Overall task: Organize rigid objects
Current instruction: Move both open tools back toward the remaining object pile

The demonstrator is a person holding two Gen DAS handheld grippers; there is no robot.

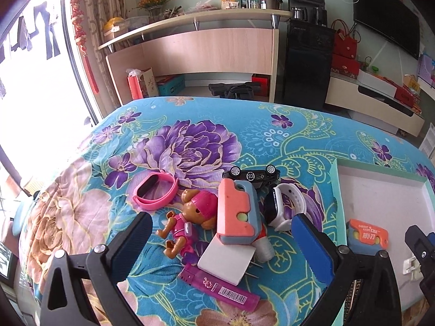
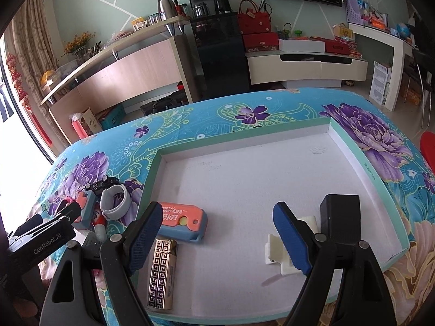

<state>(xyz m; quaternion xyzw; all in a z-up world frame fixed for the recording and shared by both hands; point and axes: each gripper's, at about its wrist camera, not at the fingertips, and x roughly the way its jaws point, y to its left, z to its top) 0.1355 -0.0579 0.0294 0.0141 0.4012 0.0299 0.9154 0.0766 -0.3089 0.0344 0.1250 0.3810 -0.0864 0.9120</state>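
My left gripper (image 1: 225, 237) stands open above a pile on the flowered blanket: an orange and blue toy knife (image 1: 236, 214), a white block (image 1: 227, 260), a pink dog figure (image 1: 190, 222), a purple lighter (image 1: 217, 288), a pink wristband (image 1: 155, 190), a white watch (image 1: 282, 206) and a black toy car (image 1: 251, 175). Nothing touches its pads. My right gripper (image 2: 217, 237) hangs open over the teal-rimmed tray (image 2: 152, 168). Inside the tray lie a second orange toy knife (image 2: 182, 224), a gold lighter (image 2: 161, 274), a white clip (image 2: 273, 247) and a black block (image 2: 339, 220).
The tray's rim (image 1: 335, 187) borders the pile on its right. Much of the tray's white floor (image 2: 244, 176) is bare. The blanket (image 1: 190, 135) runs on beyond the pile. A wooden counter (image 1: 206, 46) and a dark cabinet (image 1: 307, 62) stand past the far edge.
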